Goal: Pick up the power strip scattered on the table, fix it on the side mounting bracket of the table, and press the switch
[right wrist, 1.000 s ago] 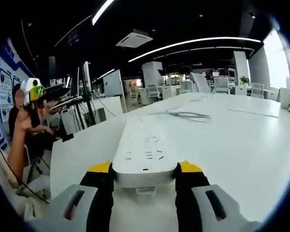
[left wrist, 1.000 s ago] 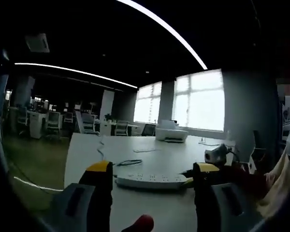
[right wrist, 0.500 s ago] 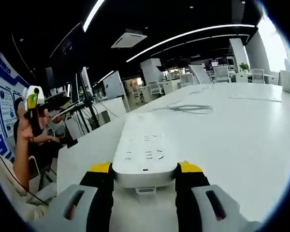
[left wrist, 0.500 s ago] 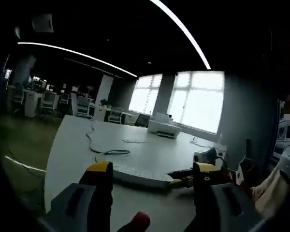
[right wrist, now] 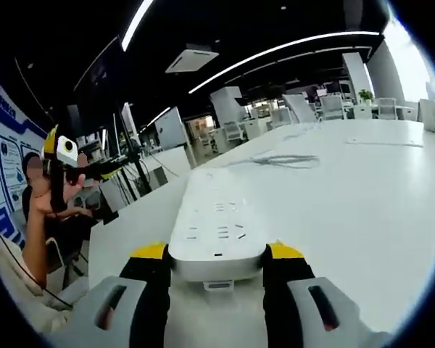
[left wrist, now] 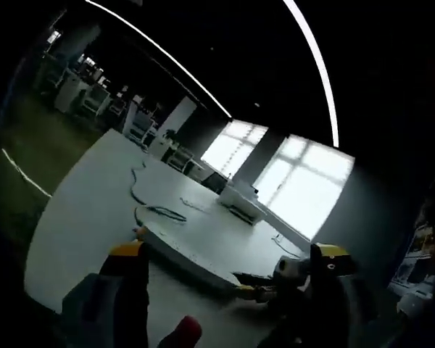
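Jaws of right gripper [right wrist: 216, 255] clamp power strip [right wrist: 219, 225].

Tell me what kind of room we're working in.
Likely an open-plan office: rows of desks and chairs in the background, a printer by large windows, and a long white table.

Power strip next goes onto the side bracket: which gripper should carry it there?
The right gripper: its jaws are already shut on the end of the power strip. The left gripper holds nothing, with the strip lying beyond its open jaws.
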Motion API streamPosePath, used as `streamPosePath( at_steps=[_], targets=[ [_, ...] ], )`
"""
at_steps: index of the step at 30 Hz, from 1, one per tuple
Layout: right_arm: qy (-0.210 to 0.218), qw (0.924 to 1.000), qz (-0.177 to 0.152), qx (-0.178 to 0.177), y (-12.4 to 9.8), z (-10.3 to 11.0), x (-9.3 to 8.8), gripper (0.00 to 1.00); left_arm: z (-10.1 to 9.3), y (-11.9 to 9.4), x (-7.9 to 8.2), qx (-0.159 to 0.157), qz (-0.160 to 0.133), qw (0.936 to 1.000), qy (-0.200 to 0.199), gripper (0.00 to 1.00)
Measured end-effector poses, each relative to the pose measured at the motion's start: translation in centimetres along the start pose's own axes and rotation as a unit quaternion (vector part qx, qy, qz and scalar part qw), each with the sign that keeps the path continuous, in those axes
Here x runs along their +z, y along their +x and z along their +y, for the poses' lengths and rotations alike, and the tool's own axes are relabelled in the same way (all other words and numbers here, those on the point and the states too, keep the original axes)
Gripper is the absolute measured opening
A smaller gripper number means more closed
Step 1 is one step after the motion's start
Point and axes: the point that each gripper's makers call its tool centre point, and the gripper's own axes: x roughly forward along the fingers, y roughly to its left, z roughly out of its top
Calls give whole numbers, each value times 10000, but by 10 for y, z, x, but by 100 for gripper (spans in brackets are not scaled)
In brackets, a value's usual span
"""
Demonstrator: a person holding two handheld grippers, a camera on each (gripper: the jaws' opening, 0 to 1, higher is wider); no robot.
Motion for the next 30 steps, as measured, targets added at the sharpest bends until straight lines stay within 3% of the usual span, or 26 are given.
streamPosePath(
  at_steps=[4,10,17,22,30],
  targets=[
    [38,10000,-5,7,0,-1,0,46,3,5,-3,-14,-101,9996,-278,97],
    [32,10000,-24,8,-1,-2,0,46,-1,11,5,-249,-545,9944,-875,97],
    [6,10000,-31,-10,-2,-1,-1,46,1,22,-10,-275,-302,9868,-1566,97],
    [-11,10000,-34,-27,-3,-4,0,46,6,29,-19,-231,-233,9847,-1710,94],
    [158,9999,-15,26,-4,-2,0,46,10,36,-34,-177,-41,9836,-1796,97]
  ],
)
